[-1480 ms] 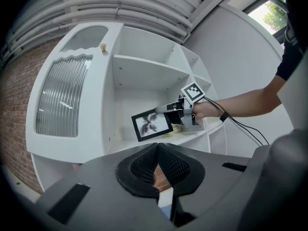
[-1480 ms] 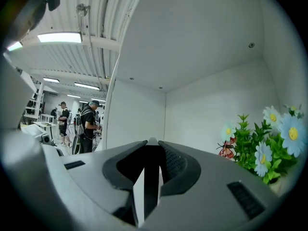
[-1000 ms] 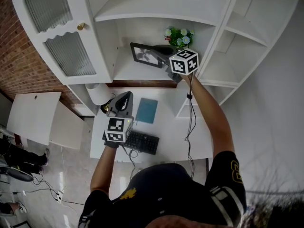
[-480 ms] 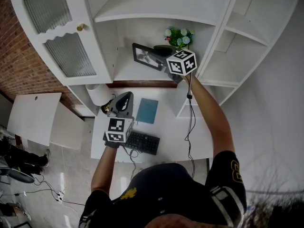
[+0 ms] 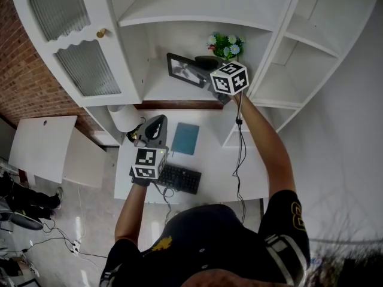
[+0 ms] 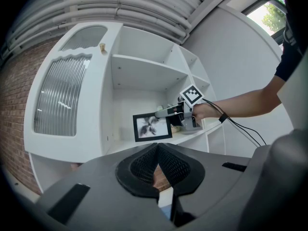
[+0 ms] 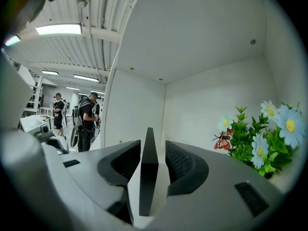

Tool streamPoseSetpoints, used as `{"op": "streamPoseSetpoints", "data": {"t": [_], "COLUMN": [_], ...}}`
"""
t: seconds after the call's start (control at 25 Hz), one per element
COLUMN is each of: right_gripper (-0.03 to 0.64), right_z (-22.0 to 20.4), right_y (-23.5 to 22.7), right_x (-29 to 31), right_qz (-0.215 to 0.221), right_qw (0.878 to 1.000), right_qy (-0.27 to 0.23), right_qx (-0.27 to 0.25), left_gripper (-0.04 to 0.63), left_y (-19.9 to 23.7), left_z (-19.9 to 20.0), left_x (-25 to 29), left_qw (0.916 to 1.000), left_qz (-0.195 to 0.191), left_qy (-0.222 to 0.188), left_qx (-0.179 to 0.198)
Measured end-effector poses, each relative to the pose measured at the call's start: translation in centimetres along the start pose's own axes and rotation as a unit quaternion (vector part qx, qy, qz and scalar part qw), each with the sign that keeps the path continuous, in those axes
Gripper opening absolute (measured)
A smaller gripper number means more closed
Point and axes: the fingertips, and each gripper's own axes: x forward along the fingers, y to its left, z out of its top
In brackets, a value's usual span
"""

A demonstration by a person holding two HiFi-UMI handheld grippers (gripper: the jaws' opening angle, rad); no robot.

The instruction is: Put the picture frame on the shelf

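Observation:
The black picture frame [image 5: 181,69] stands upright on the white shelf [image 5: 161,91], in front of my right gripper [image 5: 201,72]. In the right gripper view the frame's edge [image 7: 148,177] runs between the jaws of that gripper [image 7: 149,150], with a narrow gap on each side. Those jaws are closing and the pads are not pressing on the frame. The left gripper view shows the frame [image 6: 152,127] from its front. My left gripper [image 5: 155,124] hangs over the desk, shut and holding nothing [image 6: 157,148].
A pot of artificial flowers [image 5: 226,45] stands right behind the frame on the same shelf [image 7: 262,134]. A cabinet door with ribbed glass [image 5: 78,46] is at the left. A teal book [image 5: 185,139] and a keyboard [image 5: 179,179] lie on the desk below. People [image 7: 86,121] stand far off.
The right gripper and the frame have shifted very slightly on the shelf. The left gripper has not moved.

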Motion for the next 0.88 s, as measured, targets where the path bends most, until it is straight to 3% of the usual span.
{"op": "streamPoseSetpoints", "data": {"t": [0.88], "right_gripper": [0.169], "right_z": [-0.5], "right_y": [0.4], "right_x": [-3.1], "right_qz": [-0.050], "right_qw": [0.999], "right_qy": [-0.013], "right_qx": [0.019], "left_gripper": [0.018], "left_y": [-2.0], "left_z": [-0.3], "left_x": [1.0], "left_qw": [0.9996], "left_qz": [-0.025], "left_qy": [-0.002], "left_qx": [-0.015]}}
